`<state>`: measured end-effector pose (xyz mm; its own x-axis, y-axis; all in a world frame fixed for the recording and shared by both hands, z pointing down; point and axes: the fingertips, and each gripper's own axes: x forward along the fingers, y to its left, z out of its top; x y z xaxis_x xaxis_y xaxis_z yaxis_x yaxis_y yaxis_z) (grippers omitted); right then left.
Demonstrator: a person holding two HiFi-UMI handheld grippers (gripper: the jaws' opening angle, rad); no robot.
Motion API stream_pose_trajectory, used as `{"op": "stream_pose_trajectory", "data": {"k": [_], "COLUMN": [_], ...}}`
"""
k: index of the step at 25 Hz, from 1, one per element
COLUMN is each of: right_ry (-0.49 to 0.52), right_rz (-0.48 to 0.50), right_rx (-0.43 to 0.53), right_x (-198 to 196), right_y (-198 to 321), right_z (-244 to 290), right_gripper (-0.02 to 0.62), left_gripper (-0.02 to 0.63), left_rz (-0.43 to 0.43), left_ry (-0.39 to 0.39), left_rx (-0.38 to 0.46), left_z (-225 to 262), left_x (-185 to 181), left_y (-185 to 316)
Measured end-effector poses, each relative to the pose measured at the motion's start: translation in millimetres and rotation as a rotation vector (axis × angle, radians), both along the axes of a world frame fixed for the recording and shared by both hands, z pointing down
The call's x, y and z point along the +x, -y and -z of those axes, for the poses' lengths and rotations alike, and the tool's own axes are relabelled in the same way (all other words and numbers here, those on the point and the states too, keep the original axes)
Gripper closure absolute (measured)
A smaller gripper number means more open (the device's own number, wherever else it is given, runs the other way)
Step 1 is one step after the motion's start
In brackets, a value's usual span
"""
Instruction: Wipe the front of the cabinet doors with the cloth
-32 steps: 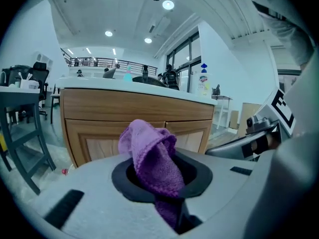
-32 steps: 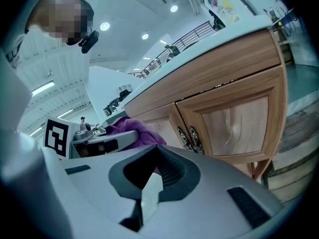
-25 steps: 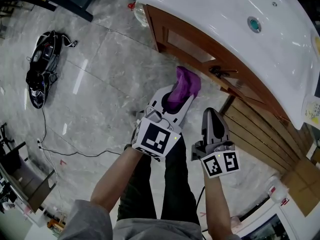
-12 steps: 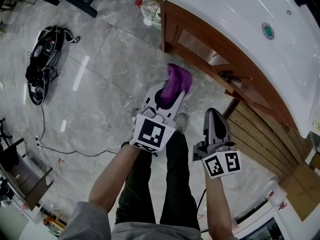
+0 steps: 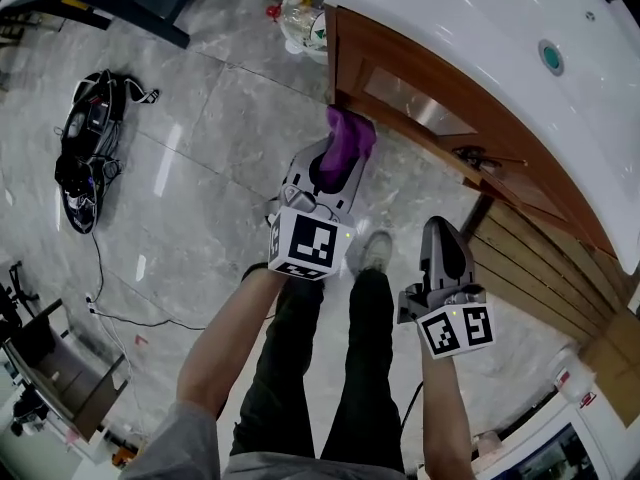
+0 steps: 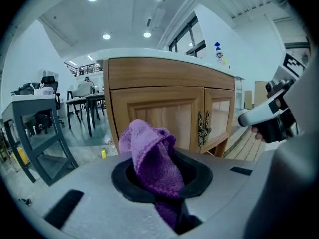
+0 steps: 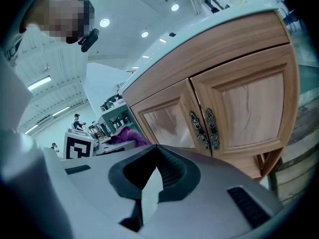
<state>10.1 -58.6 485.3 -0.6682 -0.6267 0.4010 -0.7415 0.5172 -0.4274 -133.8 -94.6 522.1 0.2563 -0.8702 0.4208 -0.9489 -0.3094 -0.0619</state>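
My left gripper (image 5: pixel 334 168) is shut on a purple cloth (image 5: pixel 348 135), which stands out of the jaws close to the lower left corner of the wooden cabinet (image 5: pixel 345 68). In the left gripper view the cloth (image 6: pixel 149 153) bunches up in front of the left door (image 6: pixel 159 114), a short gap away; the right door (image 6: pixel 222 111) and the ornate handles (image 6: pixel 203 128) lie beyond. My right gripper (image 5: pixel 443 232) hangs back, shut and empty, pointing at the doors' handles (image 7: pixel 203 128). From it I see the cloth (image 7: pixel 125 135) at the left.
A white countertop (image 5: pixel 470 18) with a sink drain (image 5: pixel 550 56) overhangs the doors. A plastic bottle (image 5: pixel 303 13) stands at the cabinet's left corner. A black bag (image 5: pixel 85 143) and a cable (image 5: pixel 150 318) lie on the tiled floor. Wooden slats (image 5: pixel 540 278) run at the right. The person's shoe (image 5: pixel 375 251) is below.
The left gripper has carried the cloth leftward along the cabinet front, from near the handles to the left corner. The right gripper keeps its place beside it.
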Motion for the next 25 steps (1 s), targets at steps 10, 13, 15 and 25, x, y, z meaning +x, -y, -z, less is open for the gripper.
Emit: {"op": "stream_pose_trajectory", "data": {"k": [10, 13, 15, 25], "right_ry": [-0.018, -0.015, -0.014, -0.011], "right_rz": [-0.089, -0.114, -0.126, -0.169], "right_rx": [0.001, 0.004, 0.009, 0.009], "right_x": [2, 2, 3, 11], "right_y": [6, 9, 11, 16], "right_z": [-13, -16, -16, -20], "right_gripper": [0.588, 0.588, 0.588, 0.588], "left_gripper": [0.535, 0.535, 0.535, 0.535], "left_rz": [-0.106, -0.133, -0.149, -0.198], "left_ry": [0.092, 0.12, 0.146, 0.202], "left_rx": [-0.038, -0.042, -0.046, -0.077], "left_z": [-32, -40, -45, -53], "left_x": [-14, -14, -16, -25], "left_y": [32, 39, 44, 69]}}
